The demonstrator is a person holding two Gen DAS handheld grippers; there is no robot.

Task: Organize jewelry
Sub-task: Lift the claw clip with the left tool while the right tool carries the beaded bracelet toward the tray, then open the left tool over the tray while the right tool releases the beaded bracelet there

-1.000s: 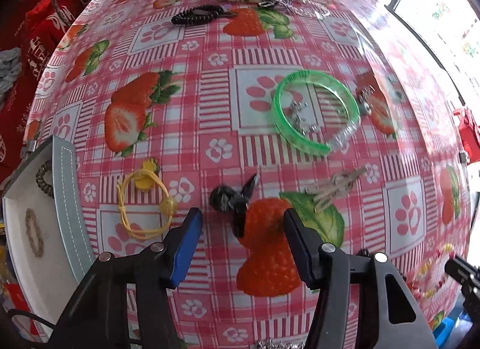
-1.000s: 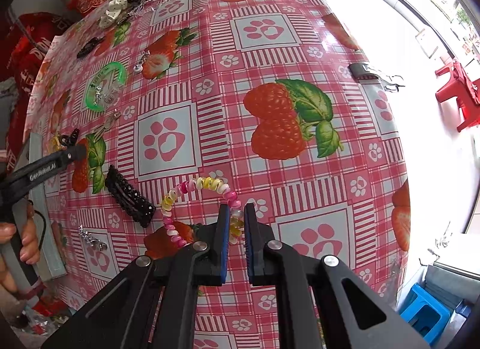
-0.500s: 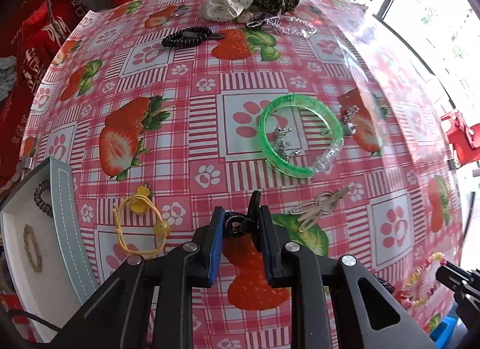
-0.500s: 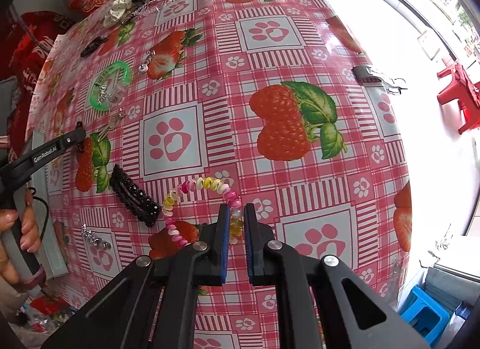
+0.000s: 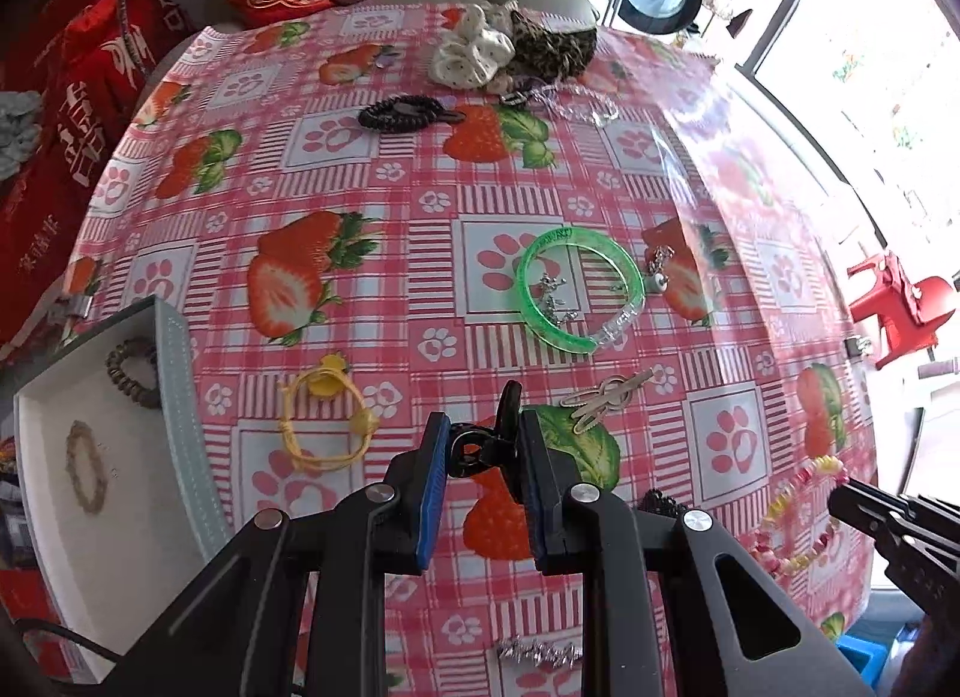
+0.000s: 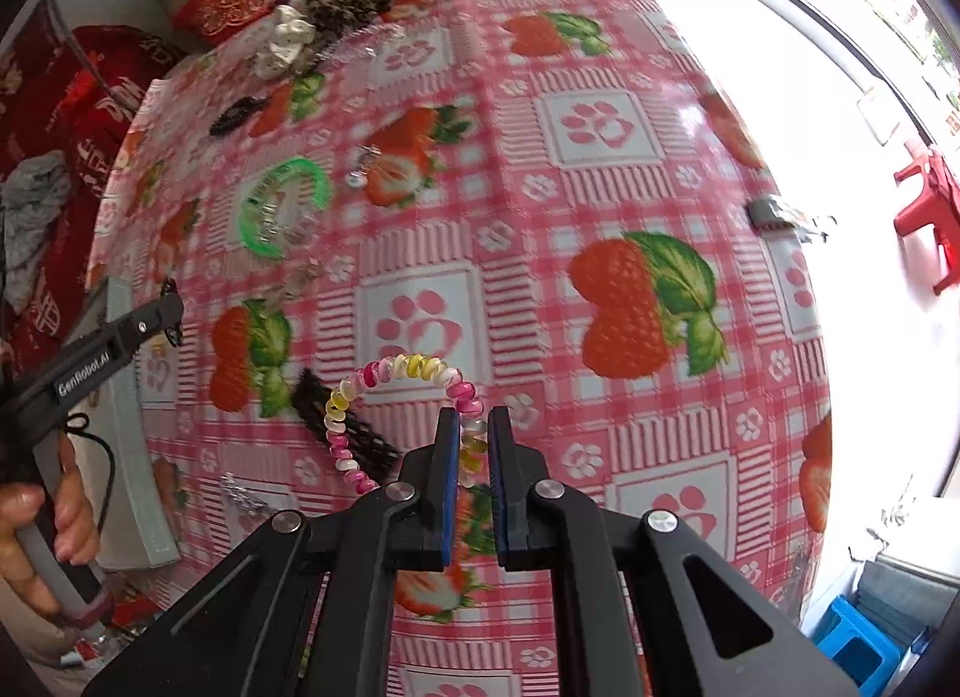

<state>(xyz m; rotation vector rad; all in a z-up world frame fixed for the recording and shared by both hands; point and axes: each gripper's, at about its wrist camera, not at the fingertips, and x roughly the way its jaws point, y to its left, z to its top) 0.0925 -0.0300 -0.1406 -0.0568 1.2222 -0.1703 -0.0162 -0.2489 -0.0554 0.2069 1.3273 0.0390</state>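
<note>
My left gripper is shut on a small black hair clip and holds it above the strawberry tablecloth. The white jewelry tray lies at the left with a brown coil tie and a beaded bracelet in it. My right gripper is shut on a pink, yellow and white coil bracelet and holds it lifted above the table; it also shows in the left wrist view.
On the cloth lie a green bangle around small earrings, a yellow hair tie, metal clips, a black lace clip, a black coil tie, scrunchies and a silver piece.
My left gripper closed on the black clip and lifted it off the cloth. My right gripper raised the coil bracelet and swung left.
</note>
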